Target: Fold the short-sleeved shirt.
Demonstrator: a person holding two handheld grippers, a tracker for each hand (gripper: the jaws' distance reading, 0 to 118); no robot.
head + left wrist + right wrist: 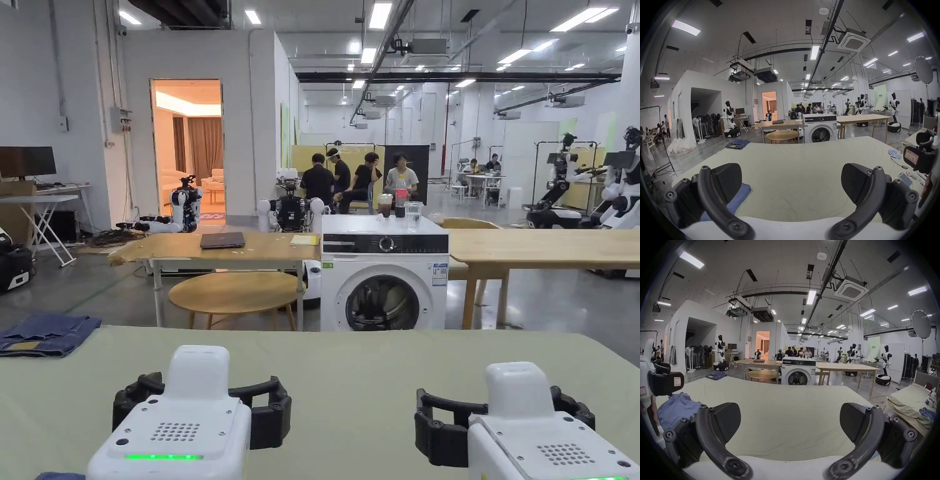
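- One worktop (350, 369), covered in pale green cloth, spans the head view.
- One washing machine (384, 281) stands beyond its far edge, with one round wooden table (234, 292) beside it.
- One blue short-sleeved shirt (678, 408) lies crumpled at the worktop's near left, by the left tool.
- One folded pair of jeans (45, 333) rests on the far left corner.
- Two tools: left tool (790, 183) and right tool (790, 423), both with jaws spread wide, holding nothing, above bare cloth.
- One phone (905, 179) lies at the right edge.

Bright ceiling strips; fisheye-dark edges
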